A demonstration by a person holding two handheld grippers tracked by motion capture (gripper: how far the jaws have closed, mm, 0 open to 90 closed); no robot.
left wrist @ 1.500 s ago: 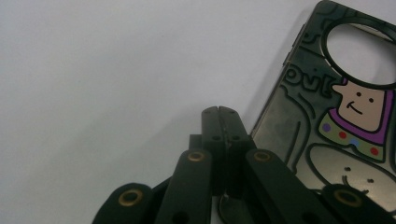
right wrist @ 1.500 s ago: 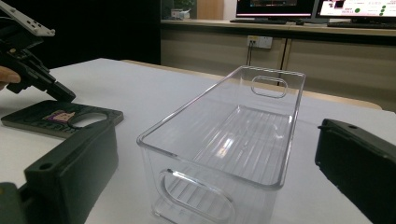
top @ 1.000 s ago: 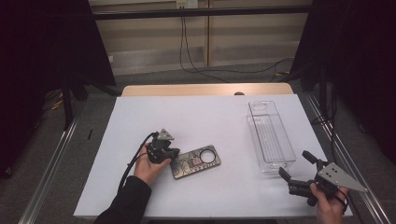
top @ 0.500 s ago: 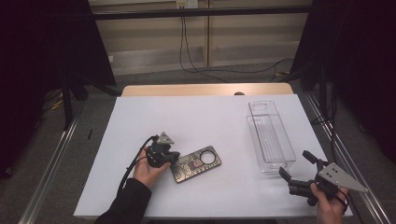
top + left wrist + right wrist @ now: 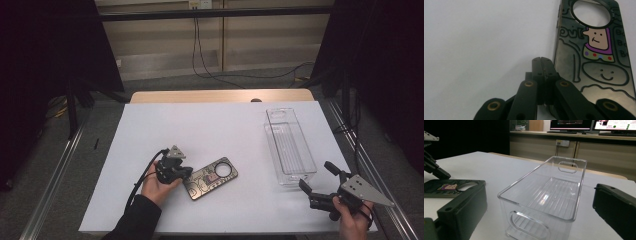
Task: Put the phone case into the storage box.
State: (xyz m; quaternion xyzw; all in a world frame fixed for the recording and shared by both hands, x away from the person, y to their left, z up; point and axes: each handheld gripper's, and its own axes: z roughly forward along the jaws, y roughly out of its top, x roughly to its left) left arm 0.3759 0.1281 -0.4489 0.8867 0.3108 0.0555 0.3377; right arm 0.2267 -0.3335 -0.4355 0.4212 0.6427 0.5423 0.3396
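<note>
A dark phone case (image 5: 211, 178) printed with cartoon figures and pierced by a round hole lies flat on the white table (image 5: 210, 125). My left gripper (image 5: 187, 173) is shut with nothing between its jaws. Its tips rest at the case's left end. In the left gripper view the shut left gripper (image 5: 543, 60) sits right beside the long edge of the case (image 5: 599, 67). My right gripper (image 5: 315, 175) stands open at the near right corner, empty. In the right gripper view the right gripper (image 5: 539, 207) faces the clear plastic bin (image 5: 544, 192).
The clear bin (image 5: 290, 145) stands lengthwise at the table's right side, empty, with handle cut-outs in its ends. The right gripper view also takes in the case (image 5: 446, 188) and the left gripper (image 5: 431, 167) at far left. Metal rails run along both table sides.
The left hand has shifted slightly toward the near edge, and the case has turned a little with it. The right gripper has stayed put.
</note>
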